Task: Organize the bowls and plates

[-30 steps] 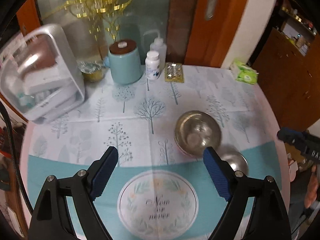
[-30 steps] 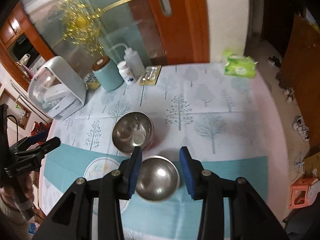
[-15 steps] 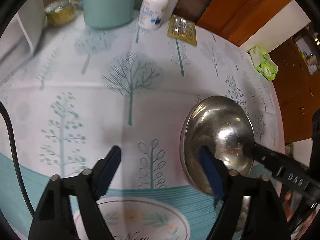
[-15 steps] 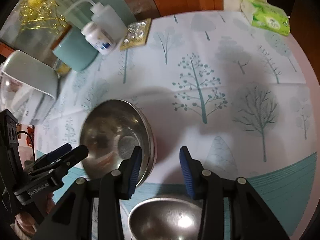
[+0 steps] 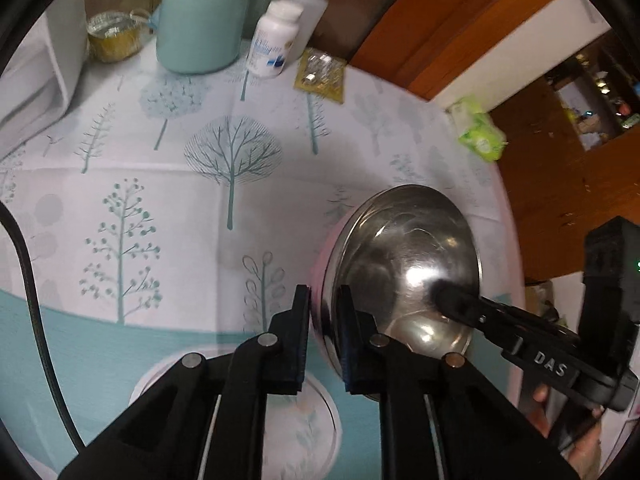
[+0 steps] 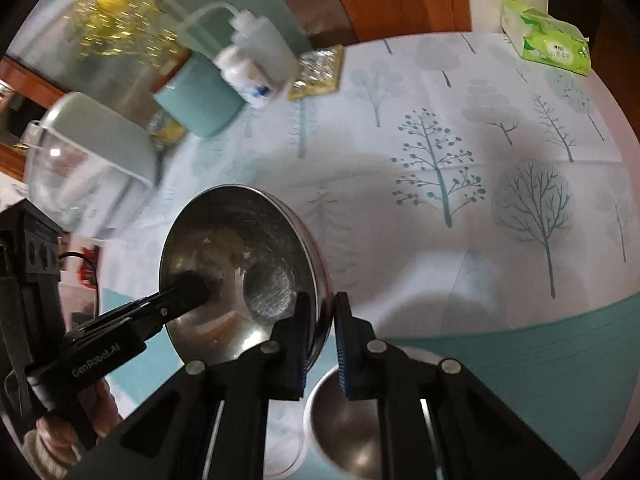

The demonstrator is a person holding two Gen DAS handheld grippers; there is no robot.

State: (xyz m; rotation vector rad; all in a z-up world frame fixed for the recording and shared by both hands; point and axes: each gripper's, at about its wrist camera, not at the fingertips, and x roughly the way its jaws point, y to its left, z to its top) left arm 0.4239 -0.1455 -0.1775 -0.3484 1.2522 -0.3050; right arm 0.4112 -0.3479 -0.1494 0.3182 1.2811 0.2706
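A large steel bowl [image 5: 404, 276] with a pink outside sits on the tree-print tablecloth. My left gripper [image 5: 323, 320] is shut on its near-left rim. My right gripper [image 6: 320, 322] is shut on the rim of the same bowl [image 6: 236, 256] at its opposite side. Each gripper shows in the other's view, one finger [image 5: 452, 300] inside the bowl. A smaller steel bowl [image 6: 344, 428] sits below the right gripper. A white printed plate [image 5: 304, 420] lies under the left gripper.
At the back stand a teal canister [image 5: 200, 24], a white pill bottle [image 5: 272, 40], a squeeze bottle [image 6: 260, 44], a foil blister pack [image 5: 320, 76] and a white appliance [image 6: 88, 160]. A green tissue pack [image 6: 548, 40] lies at the far right edge.
Both grippers moved in on the large bowl and closed on its rim from opposite sides. One second ago both were open above the table.
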